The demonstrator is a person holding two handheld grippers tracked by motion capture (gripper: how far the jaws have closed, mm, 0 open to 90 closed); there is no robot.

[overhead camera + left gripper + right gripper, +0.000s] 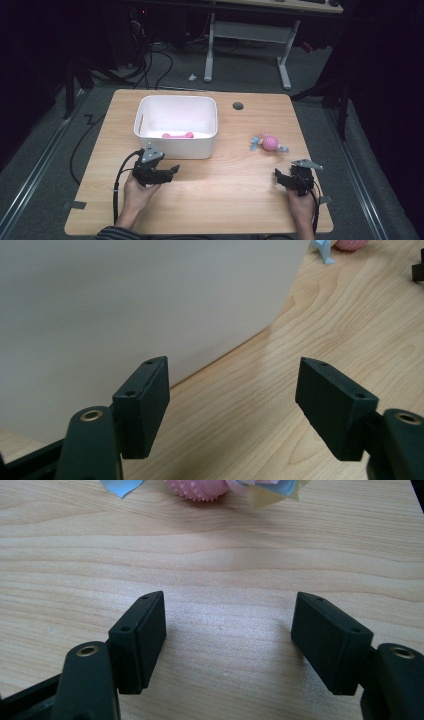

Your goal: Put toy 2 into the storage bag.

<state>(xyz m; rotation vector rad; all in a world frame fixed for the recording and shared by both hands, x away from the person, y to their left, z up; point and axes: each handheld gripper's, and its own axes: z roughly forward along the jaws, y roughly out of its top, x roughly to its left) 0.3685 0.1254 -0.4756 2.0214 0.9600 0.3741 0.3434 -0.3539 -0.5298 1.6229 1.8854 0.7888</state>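
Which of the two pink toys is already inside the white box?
The pink bone, lying on the floor of the box. The spiky pink ball with ribbons sits out on the table, right of the box.

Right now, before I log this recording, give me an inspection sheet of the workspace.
Surface: wooden table, round cable hole near its far edge.
Job's things: white bin on the table's left half, pink bone-shaped toy lying inside it; pink ball toy with blue and yellow tags on the bare wood to the right.
Clutter: nothing seen on the table.
Grippers: left gripper open and empty, just in front of the bin's near wall; right gripper open and empty, near the ball toy but apart from it.
Cables: a black cable trails from the left gripper; more cables on the floor behind.
Surroundings: dark room, grey floor, white desk legs beyond the table.
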